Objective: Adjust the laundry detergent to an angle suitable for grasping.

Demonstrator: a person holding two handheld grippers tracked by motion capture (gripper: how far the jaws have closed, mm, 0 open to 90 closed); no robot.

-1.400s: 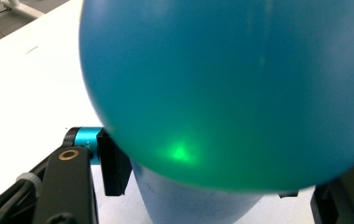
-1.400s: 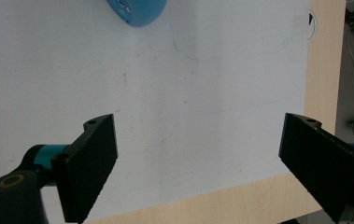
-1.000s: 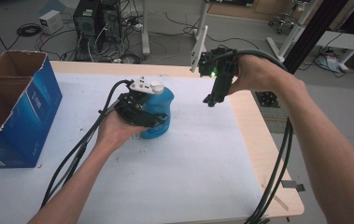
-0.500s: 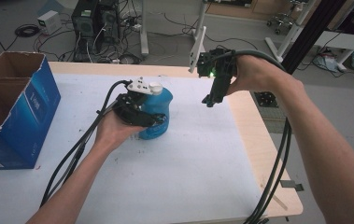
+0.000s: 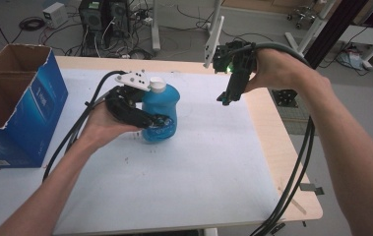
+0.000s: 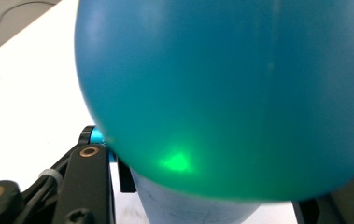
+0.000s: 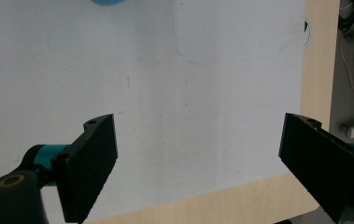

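High view, read from its left side: an open cardboard box (image 5: 19,105) is seen at the left edge of the table (image 5: 199,187), and just right of it the blue bottle (image 5: 160,112) with a white cap is found near the middle of the white surface, gripped low on its body by the left gripper (image 5: 152,120). Its jaws are pressed against the bottle's sides, one on each flank, as is confirmed in the left gripper view, where the rounded blue body (image 6: 230,93) is seen bulging close to the lens between the two black jaws. The bottle appears slightly tilted, and whether its base is touching the table cannot be told.

The step in hand is judged to be a lift and carry of the bottle, perhaps toward the box. A firm squeeze should be kept, since the body is smooth and rounded and could slip downward; the bottle is best brought upright and raised clear before any sideways travel, and the trailing cable should be kept off the box rim.

The left forearm is stretched in from the bottom edge, the wrist bent so that the jaws point across the table. Farther right, the right gripper (image 5: 228,96) is held above the table's far right part, pointing downward with the wrist raised; its jaws are spread wide with nothing between them, bare table being seen beneath (image 7: 198,140).
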